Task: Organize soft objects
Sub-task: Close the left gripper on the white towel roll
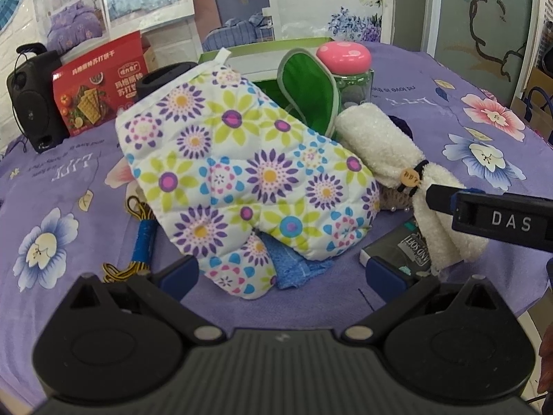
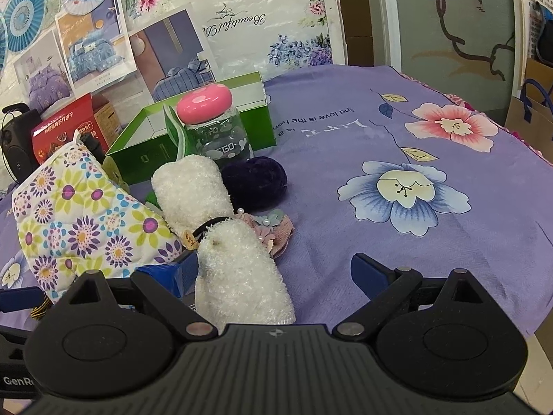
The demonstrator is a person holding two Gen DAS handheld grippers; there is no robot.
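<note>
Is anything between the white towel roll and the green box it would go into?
Yes. The jar with the pink lid and a green-lined cloth stand just in front of the green box, directly behind the white towel roll.

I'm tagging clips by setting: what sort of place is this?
Probably a bedding or home-textile shop, not certain. Bedding-set posters cover the wall, a floral purple sheet drapes the table, and paper shopping bags stand alongside.
</note>
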